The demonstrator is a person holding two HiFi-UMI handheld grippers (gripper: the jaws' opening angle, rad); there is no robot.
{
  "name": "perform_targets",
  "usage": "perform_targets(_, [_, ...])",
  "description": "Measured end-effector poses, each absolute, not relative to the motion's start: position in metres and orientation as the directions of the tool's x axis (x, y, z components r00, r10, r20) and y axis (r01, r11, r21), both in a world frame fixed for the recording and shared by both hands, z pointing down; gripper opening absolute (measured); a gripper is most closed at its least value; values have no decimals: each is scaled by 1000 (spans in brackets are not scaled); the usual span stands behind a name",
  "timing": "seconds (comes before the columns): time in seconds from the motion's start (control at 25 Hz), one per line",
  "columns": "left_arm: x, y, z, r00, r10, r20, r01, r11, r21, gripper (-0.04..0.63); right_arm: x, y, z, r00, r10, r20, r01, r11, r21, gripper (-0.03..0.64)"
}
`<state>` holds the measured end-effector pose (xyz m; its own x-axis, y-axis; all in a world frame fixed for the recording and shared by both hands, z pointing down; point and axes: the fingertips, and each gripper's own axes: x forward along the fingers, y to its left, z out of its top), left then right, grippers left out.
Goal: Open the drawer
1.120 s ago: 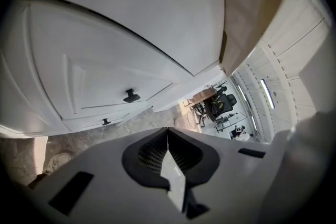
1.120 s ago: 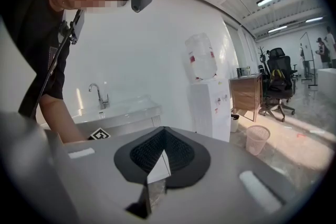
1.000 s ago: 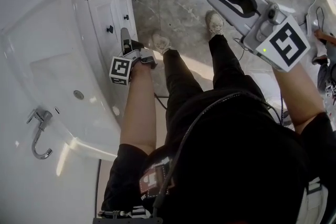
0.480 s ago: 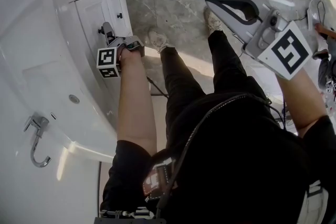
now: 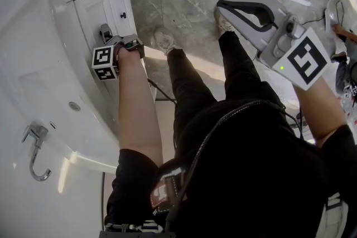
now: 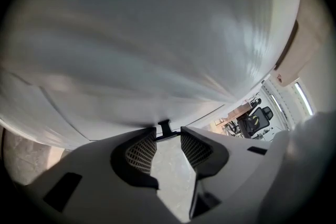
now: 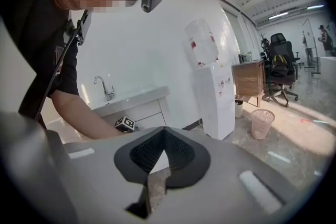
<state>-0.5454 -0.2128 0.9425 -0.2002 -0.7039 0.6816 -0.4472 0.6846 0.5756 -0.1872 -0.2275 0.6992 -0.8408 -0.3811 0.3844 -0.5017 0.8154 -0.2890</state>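
The white vanity cabinet (image 5: 106,5) stands under the basin, its front carrying small black knobs (image 5: 123,15). My left gripper (image 5: 103,29) points down at that front. In the left gripper view a small black knob (image 6: 164,125) sits right at the tips of my left gripper (image 6: 167,134), in the gap between the two pads; the jaws are closing, with space still showing on either side of the knob. The white drawer front (image 6: 147,50) fills that view. My right gripper (image 5: 224,4) hangs over the floor on the right, shut and holding nothing (image 7: 164,136).
A white basin (image 5: 44,81) with a chrome faucet (image 5: 33,147) tops the cabinet. The person's legs and shoes (image 5: 164,40) stand on the marble floor beside it. A water dispenser (image 7: 212,86) and a mesh waste basket (image 7: 261,122) stand further off.
My left gripper has moved up and left in the head view, from beside the cabinet onto its front at a knob. The right gripper has sunk a little.
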Motion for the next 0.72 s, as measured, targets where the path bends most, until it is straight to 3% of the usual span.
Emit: perform_targets(0.72, [-541,-208,944,-188,-695,694,-461,687,562,133,-180,-220,704,-836,-384,392,-512,803,-306,-2])
